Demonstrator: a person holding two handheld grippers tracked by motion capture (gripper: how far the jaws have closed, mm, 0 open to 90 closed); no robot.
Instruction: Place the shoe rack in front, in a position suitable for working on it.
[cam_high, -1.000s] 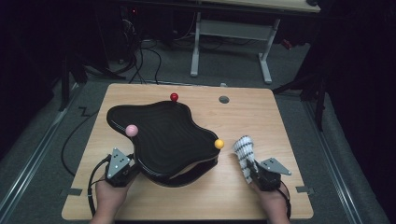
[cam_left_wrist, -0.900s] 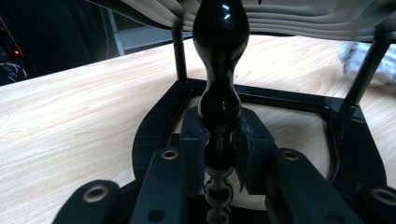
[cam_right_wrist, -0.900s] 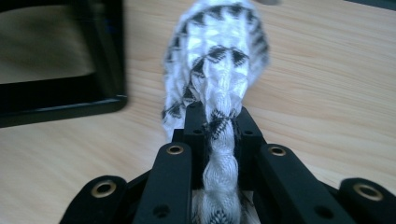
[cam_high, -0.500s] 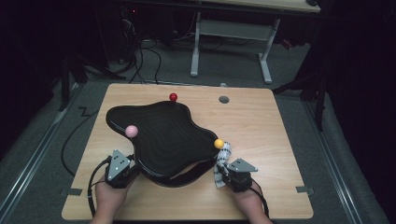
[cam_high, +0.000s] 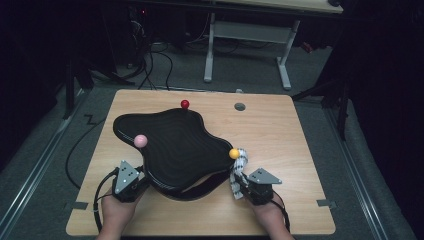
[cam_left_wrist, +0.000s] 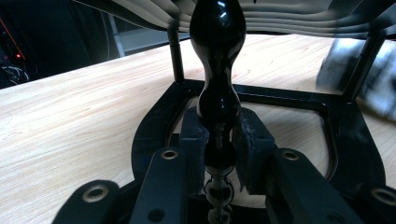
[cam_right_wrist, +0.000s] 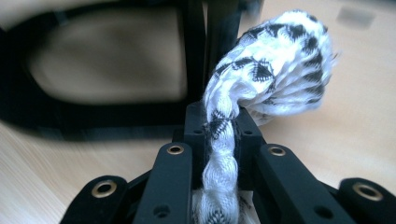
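So the black-and-white patterned cloth (cam_right_wrist: 261, 79) is twisted up and pinched tight between the right gripper (cam_high: 246, 189) jaws, right beside the yellow ball (cam_high: 234, 153) at the wavy black stand's (cam_high: 175, 142) near-right edge. Looks like it's meant for wiping there. Left gripper (cam_left_wrist: 219, 154) is clamped on a glossy black post (cam_left_wrist: 218, 60) of the stand, probably to keep it from sliding on the table (cam_high: 280, 130).

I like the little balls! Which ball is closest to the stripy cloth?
The yellow ball, at the black stand's right edge, sits right beside the cloth. The pink ball and red ball are farther off.
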